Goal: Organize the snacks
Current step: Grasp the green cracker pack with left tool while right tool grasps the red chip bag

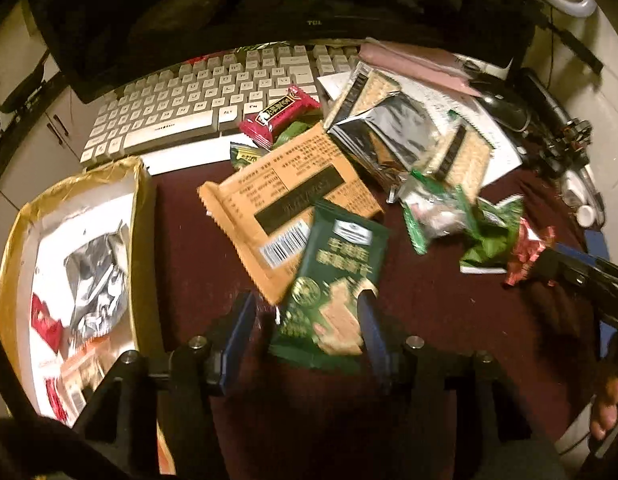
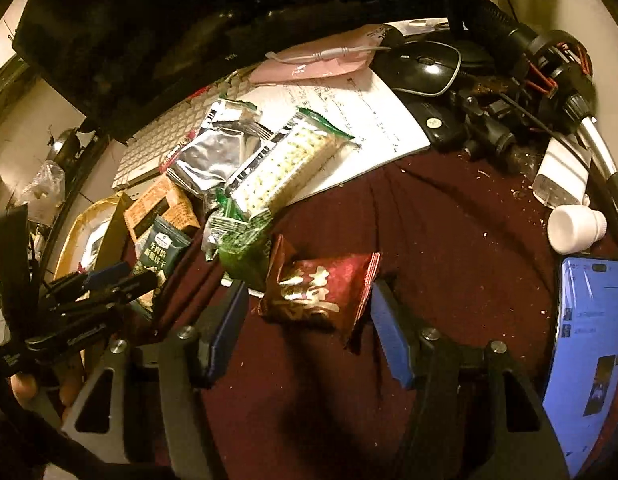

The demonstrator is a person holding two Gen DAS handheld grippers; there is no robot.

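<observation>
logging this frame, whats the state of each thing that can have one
left gripper: open, fingers either side of the dark green packet
right gripper: open, fingers flanking the red packet
dark green packet: sealed, overlapping the orange packet
red packet: sealed, on the cloth
gold box: open, snacks inside
phone: screen lit
white bottle: lying on its side

Keyboard [image 1: 213, 100]: pale keys, at the back of the desk under the dark monitor [image 1: 269, 8].
Cloth [image 2: 449, 240]: dark red, covers the desk, speckled with crumbs.
Paper sheet [image 2: 373, 120]: white, handwritten, beside the keyboard.
Mouse [image 2: 425, 66]: black, behind the paper.
Phone [image 2: 589, 352]: screen lit, at the right edge.
Bottle [image 2: 575, 227]: small, white, lying near the phone.
</observation>
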